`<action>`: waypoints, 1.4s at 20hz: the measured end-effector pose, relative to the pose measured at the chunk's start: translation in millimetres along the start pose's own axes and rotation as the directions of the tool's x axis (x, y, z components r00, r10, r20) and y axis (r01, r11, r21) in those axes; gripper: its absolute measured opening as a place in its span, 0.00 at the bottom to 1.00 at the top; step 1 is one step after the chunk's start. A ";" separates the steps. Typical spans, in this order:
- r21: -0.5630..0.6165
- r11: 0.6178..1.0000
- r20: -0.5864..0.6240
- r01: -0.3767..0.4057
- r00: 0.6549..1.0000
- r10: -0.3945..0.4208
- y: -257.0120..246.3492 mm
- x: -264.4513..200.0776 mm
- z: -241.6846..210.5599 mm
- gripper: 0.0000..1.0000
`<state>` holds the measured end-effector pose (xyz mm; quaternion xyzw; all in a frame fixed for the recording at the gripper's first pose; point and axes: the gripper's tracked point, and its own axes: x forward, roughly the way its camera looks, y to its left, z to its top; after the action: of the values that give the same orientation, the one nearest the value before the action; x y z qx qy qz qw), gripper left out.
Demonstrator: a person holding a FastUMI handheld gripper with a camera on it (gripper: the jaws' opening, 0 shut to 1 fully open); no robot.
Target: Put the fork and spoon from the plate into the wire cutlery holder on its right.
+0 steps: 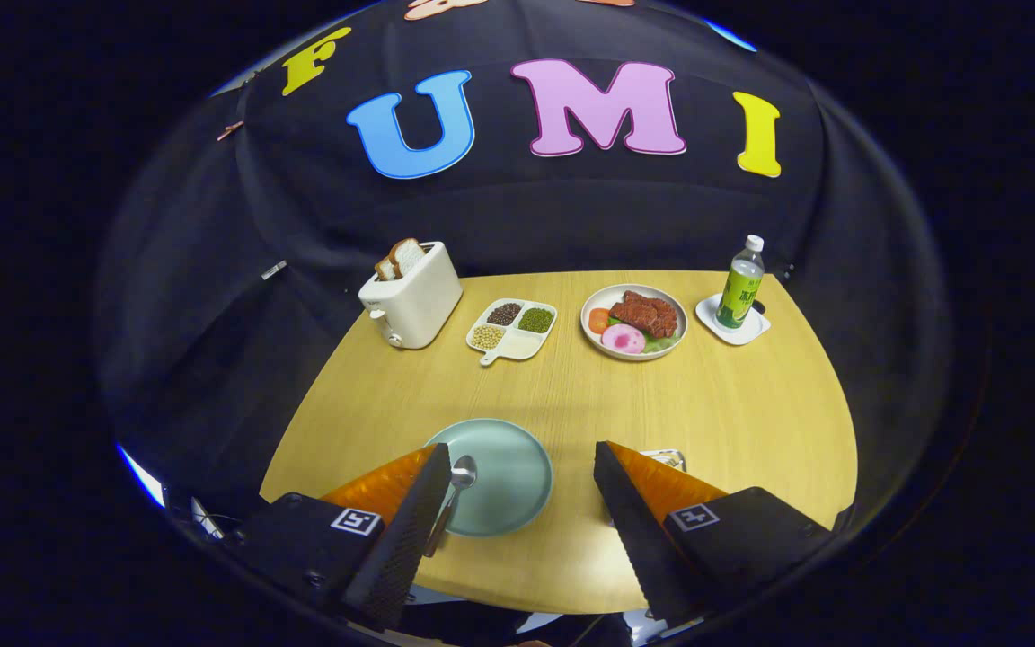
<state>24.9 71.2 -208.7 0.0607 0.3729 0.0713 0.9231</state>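
A pale green plate lies on the wooden table, just ahead of and between my fingers. On its left part rests a metal spoon, bowl up, its handle running down beside my left finger. The wire cutlery holder peeks out right of the plate, mostly hidden behind my right finger. My gripper is open, held above the table's near edge, with nothing between the fingers. I cannot make out the fork.
Along the table's far side stand a white toaster with bread, a divided white tray of beans, a plate of food and a green bottle on a white coaster. The middle of the table lies bare.
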 end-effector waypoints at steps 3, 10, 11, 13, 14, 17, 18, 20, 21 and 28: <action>0.038 0.999 -0.099 -0.018 0.995 0.022 28.1 26.5 -42.7 0.99; 0.053 0.998 -0.321 -0.019 0.946 0.035 59.8 80.4 -117.6 1.00; 0.048 0.999 -0.347 -0.011 0.937 0.027 60.5 87.9 -125.2 1.00; 0.023 1.000 -0.388 0.003 0.922 0.007 59.6 101.5 -137.4 1.00; 0.009 1.000 -0.405 0.009 0.914 -0.004 58.9 106.6 -142.7 1.00; -0.022 1.000 -0.464 0.014 0.885 -0.023 62.0 123.1 -159.9 1.00; -0.031 0.999 -0.483 0.019 0.875 -0.032 62.9 128.8 -165.3 1.00; -0.041 0.999 -0.515 0.027 0.856 -0.044 64.4 137.3 -175.8 1.00; -0.047 0.998 -0.529 0.033 0.847 -0.053 65.0 140.6 -179.8 1.00; -0.080 0.994 -0.616 0.068 0.781 -0.103 61.8 152.0 -204.1 0.80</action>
<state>-14.6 170.8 -447.7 -0.0074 0.6550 0.0551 0.7535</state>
